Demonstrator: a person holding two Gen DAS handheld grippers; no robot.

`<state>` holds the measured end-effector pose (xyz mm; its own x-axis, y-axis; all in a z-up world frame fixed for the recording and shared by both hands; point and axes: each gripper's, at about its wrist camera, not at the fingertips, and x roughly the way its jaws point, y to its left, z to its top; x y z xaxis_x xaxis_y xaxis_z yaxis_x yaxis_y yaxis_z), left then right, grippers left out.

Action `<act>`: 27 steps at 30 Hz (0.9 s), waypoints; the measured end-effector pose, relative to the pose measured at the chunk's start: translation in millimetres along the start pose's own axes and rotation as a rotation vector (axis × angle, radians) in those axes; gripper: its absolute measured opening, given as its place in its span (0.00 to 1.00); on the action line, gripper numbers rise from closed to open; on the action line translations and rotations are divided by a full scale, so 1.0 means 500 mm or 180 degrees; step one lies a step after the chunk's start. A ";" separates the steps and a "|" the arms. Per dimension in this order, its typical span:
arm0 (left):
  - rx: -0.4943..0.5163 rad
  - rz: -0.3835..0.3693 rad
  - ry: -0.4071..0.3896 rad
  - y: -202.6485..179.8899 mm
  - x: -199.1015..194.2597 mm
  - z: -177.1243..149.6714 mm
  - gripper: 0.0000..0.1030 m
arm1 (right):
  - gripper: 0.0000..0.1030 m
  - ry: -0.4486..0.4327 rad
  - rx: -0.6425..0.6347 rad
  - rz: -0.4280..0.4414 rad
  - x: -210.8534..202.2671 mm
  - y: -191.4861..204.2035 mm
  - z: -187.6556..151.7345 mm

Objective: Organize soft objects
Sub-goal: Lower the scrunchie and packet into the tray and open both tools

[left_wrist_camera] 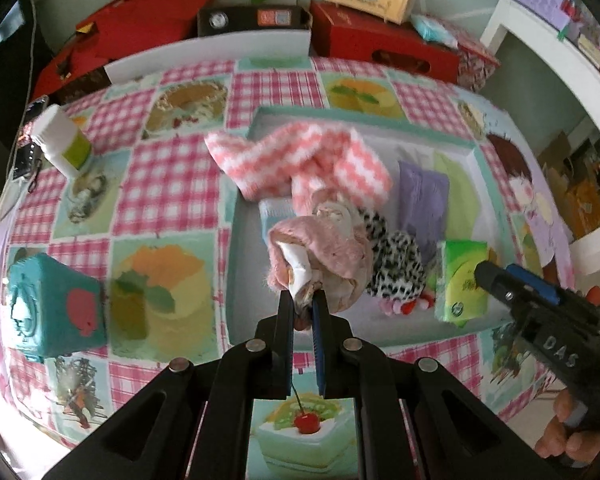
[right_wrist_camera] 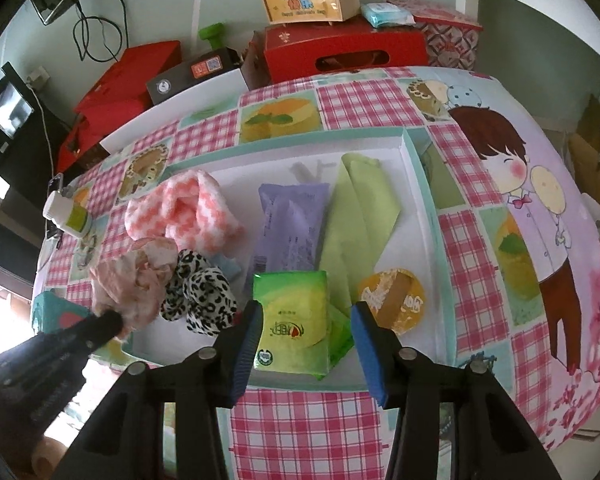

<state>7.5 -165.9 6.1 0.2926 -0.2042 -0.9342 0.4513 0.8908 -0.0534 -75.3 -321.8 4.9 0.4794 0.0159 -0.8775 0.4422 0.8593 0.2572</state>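
Note:
My left gripper point(left_wrist_camera: 303, 296) is shut on a pink fuzzy cloth point(left_wrist_camera: 332, 256) with a white label, held over the near left part of the white tray point(left_wrist_camera: 236, 240). Beside it in the tray lie a pink-and-white checked towel point(left_wrist_camera: 300, 152), a leopard-print fabric point(left_wrist_camera: 396, 264), a purple pack point(left_wrist_camera: 422, 196) and a green tissue pack point(left_wrist_camera: 460, 276). In the right wrist view my right gripper point(right_wrist_camera: 306, 316) hangs open, its jaws half apart on either side of the green tissue pack point(right_wrist_camera: 290, 320), which rests at the tray's near edge. A green cloth point(right_wrist_camera: 360, 208) and an orange round piece point(right_wrist_camera: 392, 300) lie further right.
A white bottle point(left_wrist_camera: 60, 140) and a teal box point(left_wrist_camera: 56, 308) stand on the checked tablecloth left of the tray. Red boxes point(left_wrist_camera: 380, 40) and a wooden box line the table's far edge. A person's hand point(left_wrist_camera: 560, 436) holds the right gripper.

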 end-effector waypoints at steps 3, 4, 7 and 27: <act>0.0025 0.0004 0.0096 -0.008 0.027 -0.006 0.08 | 0.47 0.0030 0.0004 -0.0009 0.007 -0.003 -0.003; 0.0034 0.0008 0.0117 -0.011 0.033 -0.007 0.08 | 0.47 0.0036 0.0001 -0.0011 0.008 -0.003 -0.004; 0.0058 0.0024 0.0192 -0.018 0.056 -0.009 0.08 | 0.47 0.0054 0.0005 -0.0018 0.012 -0.005 -0.007; -0.0099 -0.0165 0.0410 -0.003 0.064 -0.011 0.28 | 0.48 0.0140 -0.0060 -0.0081 0.013 -0.005 -0.018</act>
<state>11.4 -171.3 -25.5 0.1580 -0.1983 -0.9673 0.4361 0.8929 -0.1118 -80.1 -319.3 -5.0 0.4341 0.0160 -0.9007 0.4393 0.8691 0.2272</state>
